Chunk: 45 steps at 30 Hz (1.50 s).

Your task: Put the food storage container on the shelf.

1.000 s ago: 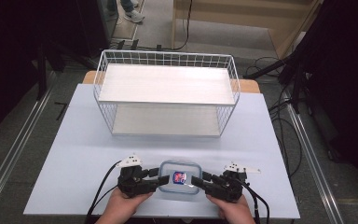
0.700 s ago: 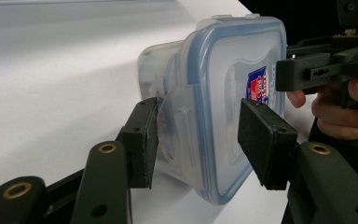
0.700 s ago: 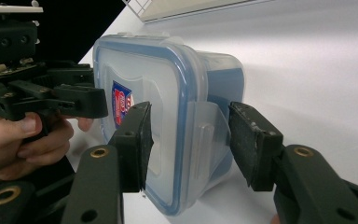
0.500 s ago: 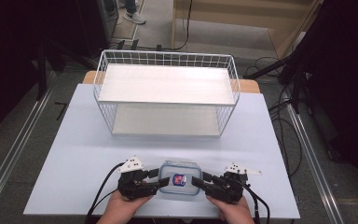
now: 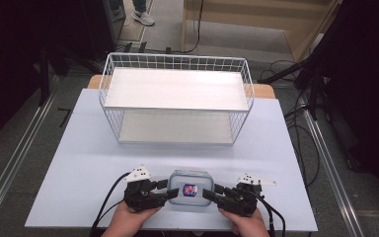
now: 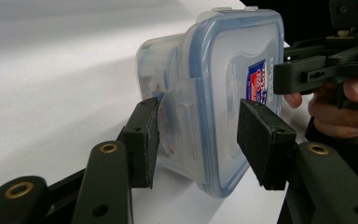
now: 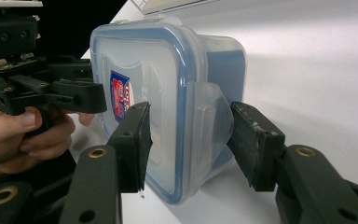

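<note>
A clear plastic container with a blue-sealed lid and a red-and-blue sticker sits on the white table near its front edge. My left gripper holds the container's left end and my right gripper its right end. In the left gripper view the container stands between the jaws: one pad presses the splayed latch flap, the other lies on the lid. The right gripper view shows the same grip, with the flap against one pad and the lid against the other.
A white wire two-tier rack with pale shelves stands across the back half of the table. The person's hands hold the grippers at the front edge. Cables lie on the floor to the right.
</note>
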{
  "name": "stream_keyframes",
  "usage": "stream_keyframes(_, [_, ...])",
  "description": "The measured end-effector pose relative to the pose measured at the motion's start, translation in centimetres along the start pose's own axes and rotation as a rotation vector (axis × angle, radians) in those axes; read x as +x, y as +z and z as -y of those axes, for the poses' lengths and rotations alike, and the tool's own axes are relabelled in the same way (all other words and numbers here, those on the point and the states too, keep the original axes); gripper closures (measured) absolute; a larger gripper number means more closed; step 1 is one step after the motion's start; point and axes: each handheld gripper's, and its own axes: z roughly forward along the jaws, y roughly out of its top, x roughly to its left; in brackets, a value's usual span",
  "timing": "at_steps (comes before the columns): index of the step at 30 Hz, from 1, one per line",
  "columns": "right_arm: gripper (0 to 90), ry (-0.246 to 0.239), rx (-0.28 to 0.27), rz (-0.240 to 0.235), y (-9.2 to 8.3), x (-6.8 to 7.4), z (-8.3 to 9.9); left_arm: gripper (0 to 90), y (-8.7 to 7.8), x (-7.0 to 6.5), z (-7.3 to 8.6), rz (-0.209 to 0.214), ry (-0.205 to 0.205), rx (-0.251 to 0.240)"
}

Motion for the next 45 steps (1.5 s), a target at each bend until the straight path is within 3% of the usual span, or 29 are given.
stream_keyframes(7, [50.9,-0.038,-0.009,0.013,-0.1,0.2,-0.2,50.5,0.1,-0.3,0.0,-0.02,0.016,-0.011])
stream_keyframes(12, [50.8,-0.067,-0.031,0.019,-0.4,0.4,-0.5,50.5,-0.1,-0.5,-0.1,-0.025,0.047,-0.054])
stream_keyframes(18, [50.5,-0.14,-0.082,0.031,-1.0,1.3,-1.0,50.5,-0.5,-1.3,-0.5,-0.035,0.088,-0.1])
stream_keyframes(29, [50.0,-0.224,-0.174,0.036,-2.0,2.7,-2.4,50.5,-1.7,-2.7,-2.1,-0.068,0.172,-0.187])
stream_keyframes(32, [50.0,-0.261,-0.202,0.041,-2.2,3.3,-3.2,50.4,-2.0,-2.8,-2.6,-0.073,0.191,-0.2])
stream_keyframes(45, [49.6,-0.336,-0.295,0.04,-2.7,4.8,-5.8,50.4,-3.4,-3.3,-5.4,-0.091,0.281,-0.298])
